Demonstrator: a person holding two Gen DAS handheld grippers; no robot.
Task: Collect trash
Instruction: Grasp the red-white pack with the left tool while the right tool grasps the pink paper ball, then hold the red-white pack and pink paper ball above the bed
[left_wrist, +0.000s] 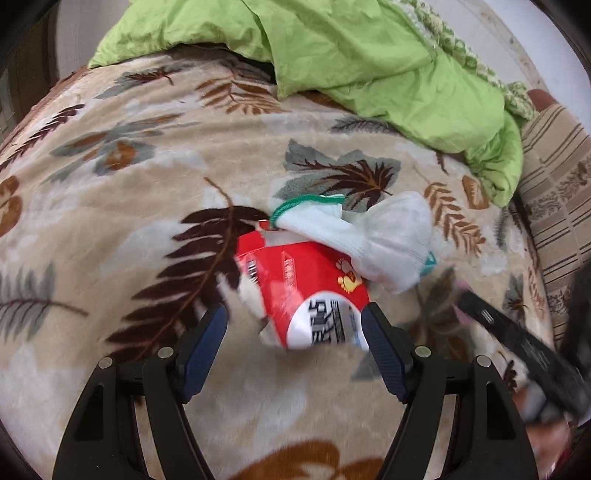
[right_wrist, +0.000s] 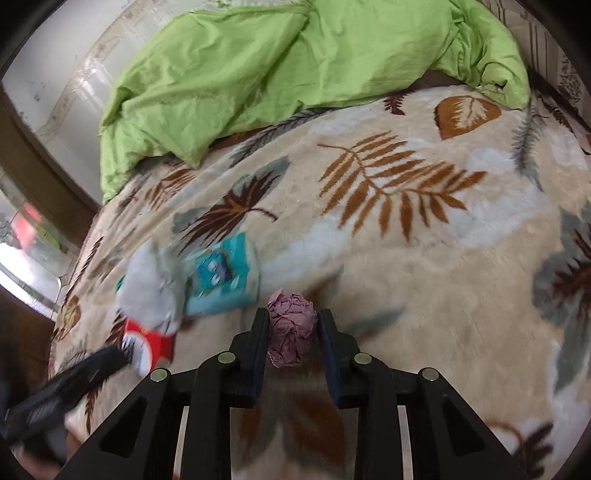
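A red and white wrapper (left_wrist: 306, 291) lies on the leaf-patterned blanket, partly under a white sock (left_wrist: 369, 236) with a green cuff. My left gripper (left_wrist: 295, 321) is open, its jaws on either side of the wrapper's near end. My right gripper (right_wrist: 291, 325) is shut on a crumpled pink paper ball (right_wrist: 291, 332). In the right wrist view the wrapper (right_wrist: 155, 339) and sock (right_wrist: 155, 284) show blurred at left, beside a teal tissue packet (right_wrist: 221, 280). The left gripper's finger (right_wrist: 74, 384) reaches in from the lower left.
A rumpled green duvet (left_wrist: 369, 55) lies across the far side of the bed (right_wrist: 406, 277). A striped cushion (left_wrist: 554, 192) sits at the right edge. The right gripper's finger (left_wrist: 517, 343) shows at lower right. A wall and wooden frame (right_wrist: 33, 147) lie left.
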